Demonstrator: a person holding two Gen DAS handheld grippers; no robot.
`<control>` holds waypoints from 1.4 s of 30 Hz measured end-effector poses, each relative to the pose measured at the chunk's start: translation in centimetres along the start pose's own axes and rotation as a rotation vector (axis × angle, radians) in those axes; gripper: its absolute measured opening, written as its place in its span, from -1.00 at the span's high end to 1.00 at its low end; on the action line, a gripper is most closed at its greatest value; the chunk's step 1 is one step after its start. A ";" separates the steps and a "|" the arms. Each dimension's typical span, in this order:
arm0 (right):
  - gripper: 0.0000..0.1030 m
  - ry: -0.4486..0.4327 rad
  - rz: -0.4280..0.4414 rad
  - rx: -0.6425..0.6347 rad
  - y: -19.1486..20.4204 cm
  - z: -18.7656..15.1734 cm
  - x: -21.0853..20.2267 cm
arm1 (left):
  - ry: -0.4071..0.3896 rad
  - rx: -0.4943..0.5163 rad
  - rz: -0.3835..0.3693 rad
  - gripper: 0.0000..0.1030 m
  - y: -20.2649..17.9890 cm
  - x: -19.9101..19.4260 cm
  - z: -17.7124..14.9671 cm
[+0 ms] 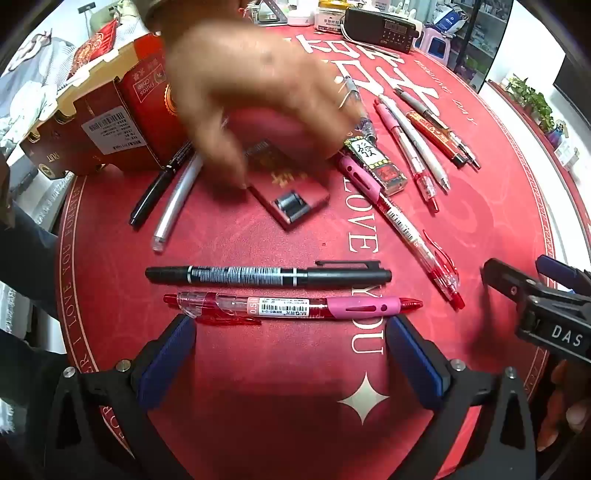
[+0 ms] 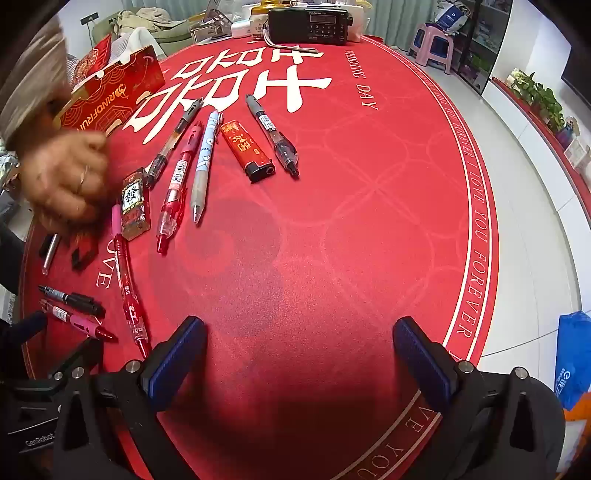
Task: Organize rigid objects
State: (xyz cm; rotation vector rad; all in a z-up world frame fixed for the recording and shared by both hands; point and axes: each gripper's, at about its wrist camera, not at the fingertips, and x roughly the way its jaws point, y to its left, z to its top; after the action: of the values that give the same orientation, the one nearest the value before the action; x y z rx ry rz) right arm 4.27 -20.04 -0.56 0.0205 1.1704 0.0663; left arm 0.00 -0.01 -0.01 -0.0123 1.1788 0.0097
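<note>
Several pens and lighters lie on a red tablecloth [image 2: 332, 221]. In the left wrist view a black marker [image 1: 266, 275] and a red gel pen [image 1: 295, 304] lie side by side just ahead of my open, empty left gripper [image 1: 290, 354]. A bare hand [image 1: 255, 85] reaches over a red lighter [image 1: 291, 201]. A patterned lighter [image 1: 376, 164] and more pens [image 1: 410, 147] lie to the right. My right gripper [image 2: 299, 362] is open and empty over bare cloth; an orange lighter [image 2: 247, 149] and pens [image 2: 203, 158] lie ahead left.
A red cardboard fruit box [image 1: 103, 122] stands at the left. A black radio [image 2: 308, 26] and small containers sit at the table's far edge. The right gripper also shows in the left wrist view [image 1: 546, 299]. The table edge drops to white floor [image 2: 535, 221] on the right.
</note>
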 end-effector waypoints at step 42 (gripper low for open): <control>-0.24 -0.233 0.205 -0.299 5.8 -0.3 -3.9 | -0.053 -0.148 -0.034 -0.96 3.9 -1.3 1.3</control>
State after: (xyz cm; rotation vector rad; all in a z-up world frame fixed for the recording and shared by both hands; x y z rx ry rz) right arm 2.21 -14.48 3.22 -0.1137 0.9129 0.4097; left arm 0.64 3.91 1.72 -0.1618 1.1226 0.0668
